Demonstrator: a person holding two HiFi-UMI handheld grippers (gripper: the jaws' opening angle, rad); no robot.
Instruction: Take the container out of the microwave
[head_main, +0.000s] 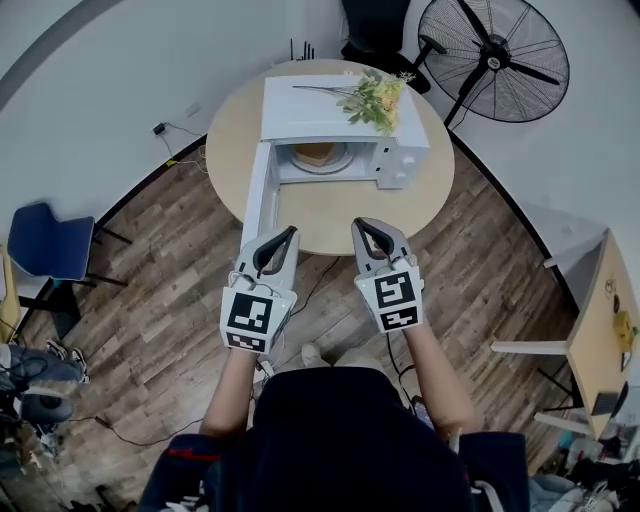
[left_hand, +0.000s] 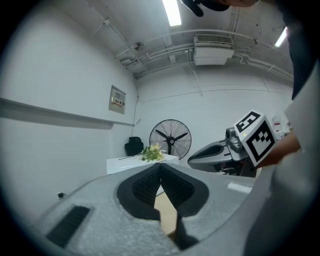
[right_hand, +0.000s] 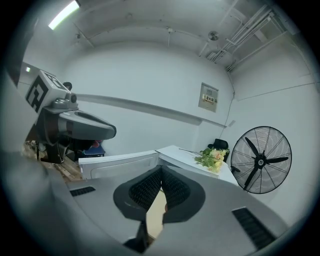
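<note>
My left gripper (left_hand: 160, 169) is clenched, its black ribbed pads (left_hand: 142, 186) meeting at the tips with nothing between them. My right gripper (right_hand: 161, 172) is clenched just the same and is also empty. In the head view the two sit side by side, apart from each other. Their tips are at the near rim of the round beige table (head_main: 330, 218).

The white microwave oven (head_main: 335, 112) stands on the far half of that table with its cavity facing me. The small tan container (head_main: 314, 152) sits inside the cavity on a pale round turntable plate (head_main: 338, 164), well apart from both grippers. I cannot tell what is in it.

The white microwave door (head_main: 258, 195) is swung fully open along the left side of the cavity. Its free end reaches almost to the table's near rim, just beside the left gripper's tips. Between the cavity mouth and the rim lies a bare strip of tabletop, open in front of the right gripper.

A spray of yellow and green flowers (head_main: 376, 98) lies on the microwave's top at its right side. Off the table, a black pedestal fan (head_main: 495, 55) stands to the far right. A blue chair (head_main: 50, 243) stands to the left on the wood-plank floor (head_main: 170, 300).
</note>
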